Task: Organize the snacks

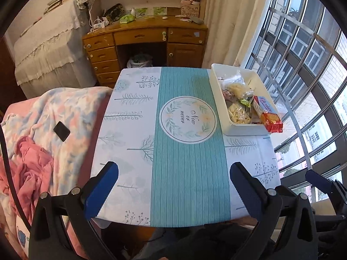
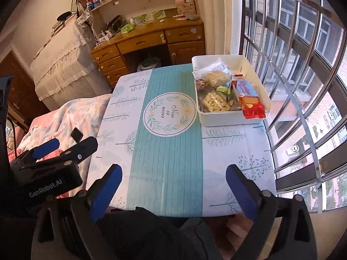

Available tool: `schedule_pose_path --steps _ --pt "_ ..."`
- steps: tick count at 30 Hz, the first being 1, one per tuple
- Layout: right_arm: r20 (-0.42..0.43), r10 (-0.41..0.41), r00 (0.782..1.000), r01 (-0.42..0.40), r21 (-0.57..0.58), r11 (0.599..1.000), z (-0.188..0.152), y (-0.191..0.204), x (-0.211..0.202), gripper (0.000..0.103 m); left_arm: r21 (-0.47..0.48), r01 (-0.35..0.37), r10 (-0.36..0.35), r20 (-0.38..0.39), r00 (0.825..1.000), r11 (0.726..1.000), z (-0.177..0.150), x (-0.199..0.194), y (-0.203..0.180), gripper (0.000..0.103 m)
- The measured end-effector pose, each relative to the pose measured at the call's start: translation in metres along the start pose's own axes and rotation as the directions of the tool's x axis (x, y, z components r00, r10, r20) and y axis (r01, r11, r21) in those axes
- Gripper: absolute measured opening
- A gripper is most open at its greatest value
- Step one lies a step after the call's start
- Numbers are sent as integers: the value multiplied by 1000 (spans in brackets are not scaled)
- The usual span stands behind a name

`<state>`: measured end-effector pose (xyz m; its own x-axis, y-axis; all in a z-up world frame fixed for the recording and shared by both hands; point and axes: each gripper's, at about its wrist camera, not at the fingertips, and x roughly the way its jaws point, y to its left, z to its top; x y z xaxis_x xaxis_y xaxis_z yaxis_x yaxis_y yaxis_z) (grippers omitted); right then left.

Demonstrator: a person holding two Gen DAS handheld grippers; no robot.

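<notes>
Snack packs (image 1: 238,108) piled in white bin (image 1: 216,91), red-blue biscuit pkt (image 1: 267,114) overhanging rim

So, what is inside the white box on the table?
The white box holds snack packets: a red biscuit pack leaning over the near rim, two clear bags of pale snacks, and a small green wrapper. Whatever lies under them is covered.

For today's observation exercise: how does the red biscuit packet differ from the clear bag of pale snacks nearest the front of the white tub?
The red biscuit packet is opaque and printed; the clear bag shows its pale pieces. The packet is long and leans on the tub's rim, one end sticking out; the bag lies wholly inside. Both sit in the white tub, untouched by either gripper.
</notes>
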<state>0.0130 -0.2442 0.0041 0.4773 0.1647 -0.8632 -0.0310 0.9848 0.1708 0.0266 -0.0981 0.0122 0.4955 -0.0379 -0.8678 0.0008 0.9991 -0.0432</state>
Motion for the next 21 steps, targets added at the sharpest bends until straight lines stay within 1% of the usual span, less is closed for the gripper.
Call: schedule_pose_path --steps 7,13,21 --pt "21 5 1000 -5 -1 1000 3 -8 -1 98 3 -9 9 3 1000 1000 1 4 -6 102" --pt "20 18 1000 -18 8 1000 5 -15 2 98 10 -15 15 8 1000 1000 3 5 -10 102" --pt "25 26 999 -26 -2 1000 7 -14 3 98 2 -30 30 28 999 1000 5 2 -11 102"
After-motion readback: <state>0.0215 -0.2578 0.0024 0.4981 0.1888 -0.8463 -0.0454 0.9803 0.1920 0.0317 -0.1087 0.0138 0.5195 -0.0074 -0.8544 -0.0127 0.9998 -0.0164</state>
